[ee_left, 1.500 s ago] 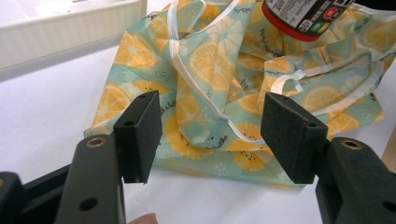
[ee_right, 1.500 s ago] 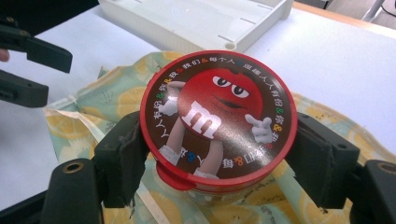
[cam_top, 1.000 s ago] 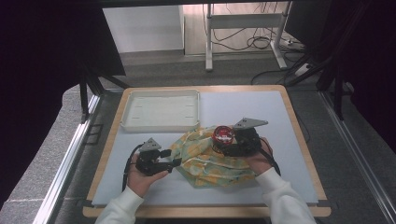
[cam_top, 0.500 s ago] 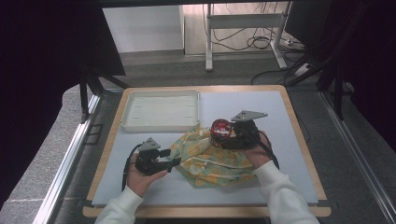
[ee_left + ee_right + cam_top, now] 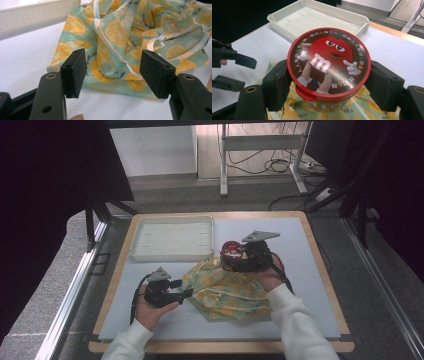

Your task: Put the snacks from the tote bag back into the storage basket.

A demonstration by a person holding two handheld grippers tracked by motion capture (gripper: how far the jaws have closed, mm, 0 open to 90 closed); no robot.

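As I hold one gripper in each hand, I count two grippers, one cloth, one tub and one tray on the table (image 5: 320, 285). Nearest to me, my left gripper (image 5: 184, 289) rests low on the white surface with its jaws spread wide and nothing between them; they face the near left edge of the orange-print cloth (image 5: 130, 45), just short of it. That cloth (image 5: 227, 287) lies crumpled at the middle of the table, white ribbon trim showing along its folds. Beyond it, my right gripper (image 5: 329, 83) is clamped on the red-lidded tub (image 5: 329, 65), one pad on each side of the tub just under its lid. The tub (image 5: 232, 252) is over the cloth's far edge. Farthest off, the white tray (image 5: 172, 239) sits empty at the far left, apart from the tub.
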